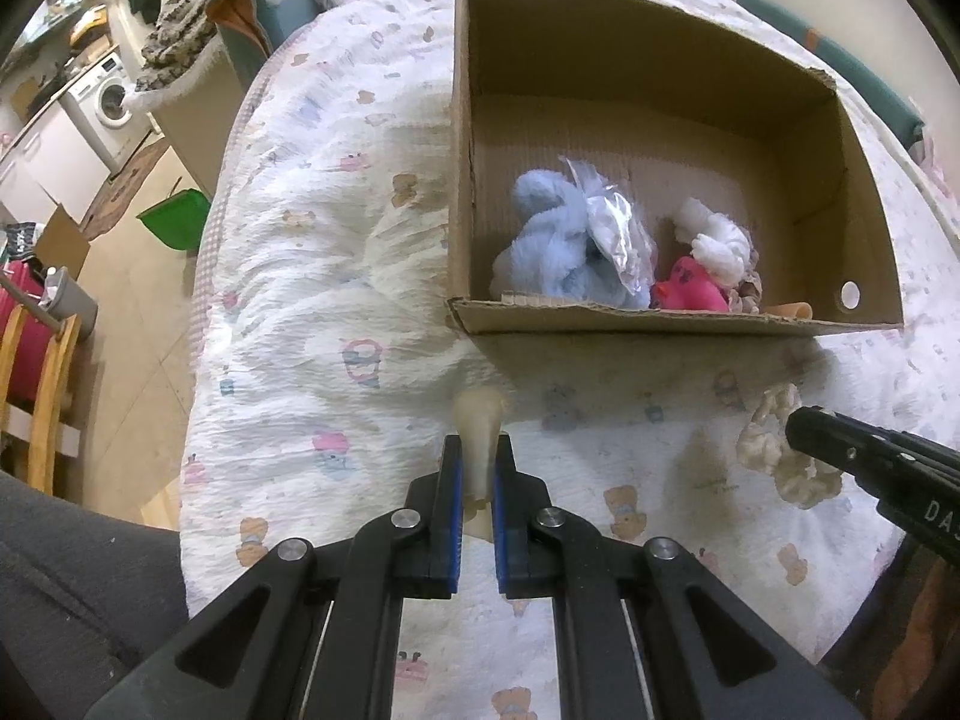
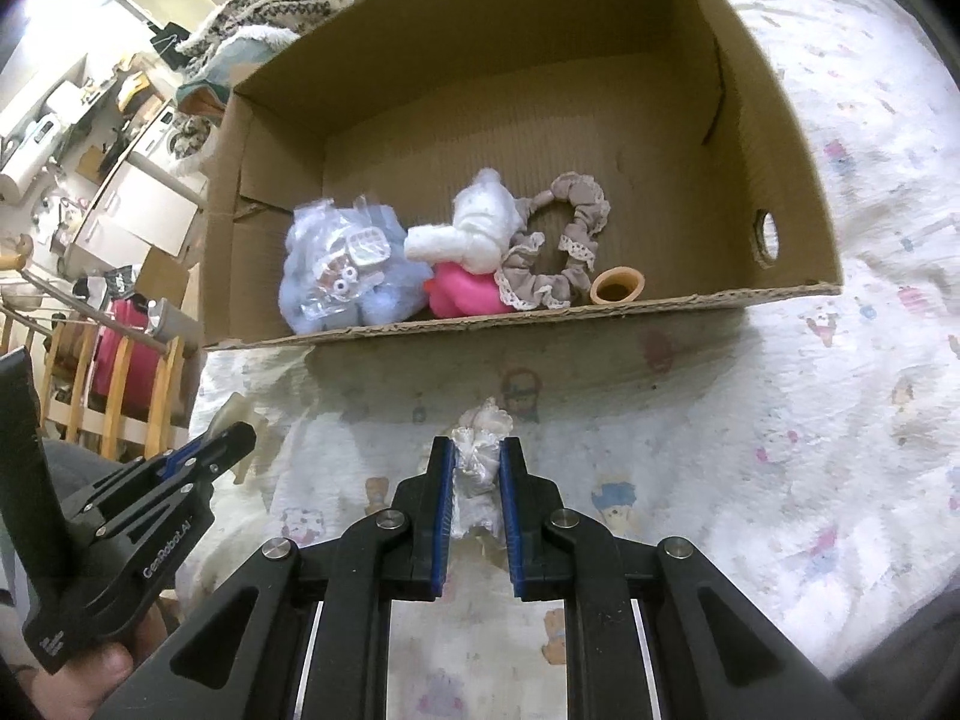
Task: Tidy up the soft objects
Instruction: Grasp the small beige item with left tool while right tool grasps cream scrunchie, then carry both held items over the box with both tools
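Observation:
An open cardboard box (image 1: 660, 324) (image 2: 540, 315) stands on the bed. In it lie a light blue plush (image 1: 552, 246) (image 2: 336, 276), a white soft toy (image 1: 720, 246) (image 2: 474, 228), a pink toy (image 1: 687, 294) (image 2: 462, 294), a taupe lace scrunchie (image 2: 558, 246) and a small orange cup (image 2: 618, 287). My left gripper (image 1: 478, 450) is shut on a cream soft piece (image 1: 478, 420) just before the box. My right gripper (image 2: 475, 450) is shut on a cream scrunchie (image 2: 480, 462) (image 1: 774, 450) above the bedcover.
The bed has a white printed quilt (image 1: 312, 312) (image 2: 780, 420). A knitted blanket (image 1: 180, 30) lies at the far end. To the left are the bed's edge, a green bin (image 1: 174, 222), a wooden rail (image 1: 42, 396) and a washing machine (image 1: 108, 102).

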Tool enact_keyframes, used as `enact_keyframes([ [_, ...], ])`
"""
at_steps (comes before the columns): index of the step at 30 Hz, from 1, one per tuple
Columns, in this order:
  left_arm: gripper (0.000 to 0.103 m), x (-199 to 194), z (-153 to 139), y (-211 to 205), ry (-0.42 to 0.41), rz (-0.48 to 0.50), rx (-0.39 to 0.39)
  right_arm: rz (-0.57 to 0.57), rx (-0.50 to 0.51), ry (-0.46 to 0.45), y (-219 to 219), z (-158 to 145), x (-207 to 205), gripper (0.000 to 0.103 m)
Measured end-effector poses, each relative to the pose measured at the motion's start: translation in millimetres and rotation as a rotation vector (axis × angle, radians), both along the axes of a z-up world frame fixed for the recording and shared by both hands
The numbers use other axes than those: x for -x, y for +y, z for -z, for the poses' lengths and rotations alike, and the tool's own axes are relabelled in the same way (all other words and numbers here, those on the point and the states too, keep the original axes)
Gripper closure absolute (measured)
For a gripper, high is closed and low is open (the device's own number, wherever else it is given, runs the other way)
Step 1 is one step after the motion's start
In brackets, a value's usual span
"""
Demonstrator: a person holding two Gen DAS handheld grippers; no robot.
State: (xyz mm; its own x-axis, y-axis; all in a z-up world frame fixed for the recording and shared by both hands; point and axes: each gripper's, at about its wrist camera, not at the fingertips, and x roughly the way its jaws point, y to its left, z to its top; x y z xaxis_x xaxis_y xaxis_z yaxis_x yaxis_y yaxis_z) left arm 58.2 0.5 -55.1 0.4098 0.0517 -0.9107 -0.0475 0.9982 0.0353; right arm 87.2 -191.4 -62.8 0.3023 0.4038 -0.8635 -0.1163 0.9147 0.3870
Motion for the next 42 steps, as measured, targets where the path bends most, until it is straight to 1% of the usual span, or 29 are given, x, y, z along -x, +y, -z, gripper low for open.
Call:
enact_keyframes([
  [14,0.095,10.1,-17.2,5.1,-0.052,-0.011,0.015,0.013,-0.008,-0.031,-4.4,-15.6,14.8,0.086],
  [19,0.095,15.5,-29.7,5.0,-0.084,-0.006,0.029,0.020,-0.032,-0.052,-9.8,-25.5,22.8,0.086],
  [23,0.095,19.4,-46.0,4.6,-0.119,0.001,0.049,0.026,-0.054,-0.076,-15.8,-36.7,26.6,0.086],
  [32,0.095,4.9,-89.9,-3.1,-0.228,0.058,0.047,0.055,-0.122,-0.178,-35.1,-71.8,26.6,0.086],
  [36,0.095,-6.3,-101.4,-6.1,-0.248,0.073,0.050,0.066,-0.129,-0.204,-41.7,-81.2,16.0,0.086],
  [42,0.095,-24.3,-108.5,-14.7,-0.253,0.093,0.057,0.080,-0.138,-0.227,-46.8,-89.5,-2.8,0.086],
])
